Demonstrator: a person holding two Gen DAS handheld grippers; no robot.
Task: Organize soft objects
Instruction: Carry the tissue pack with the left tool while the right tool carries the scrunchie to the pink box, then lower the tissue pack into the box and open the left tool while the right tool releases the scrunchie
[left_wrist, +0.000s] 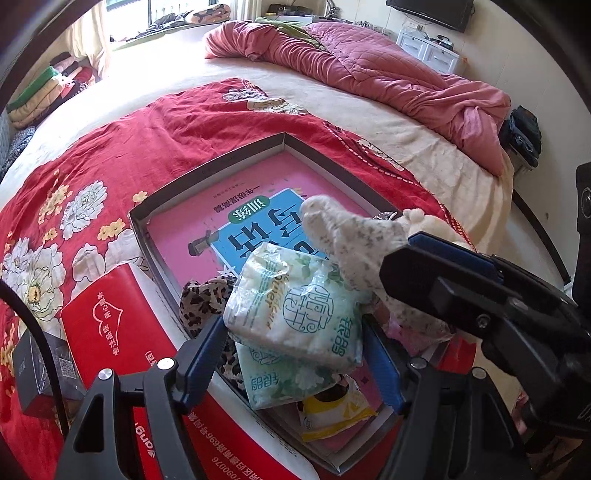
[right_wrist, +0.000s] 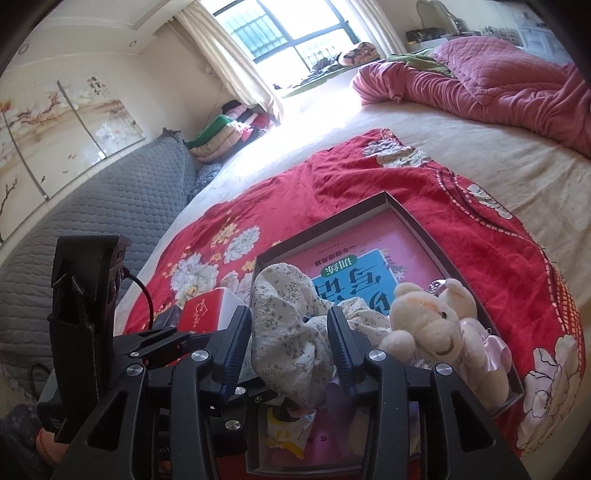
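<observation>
left wrist view: left gripper (left_wrist: 295, 332) clamped on a green-and-white plastic tissue pack (left_wrist: 299, 306), held over the near end of the shallow grey cardboard box (left_wrist: 221, 162) on the red floral blanket (left_wrist: 207, 118). right wrist view: right gripper (right_wrist: 288, 332) pinching a floral white cloth (right_wrist: 291, 332), cream plush bear (right_wrist: 432, 325) just beside, by the box's right edge.
</observation>
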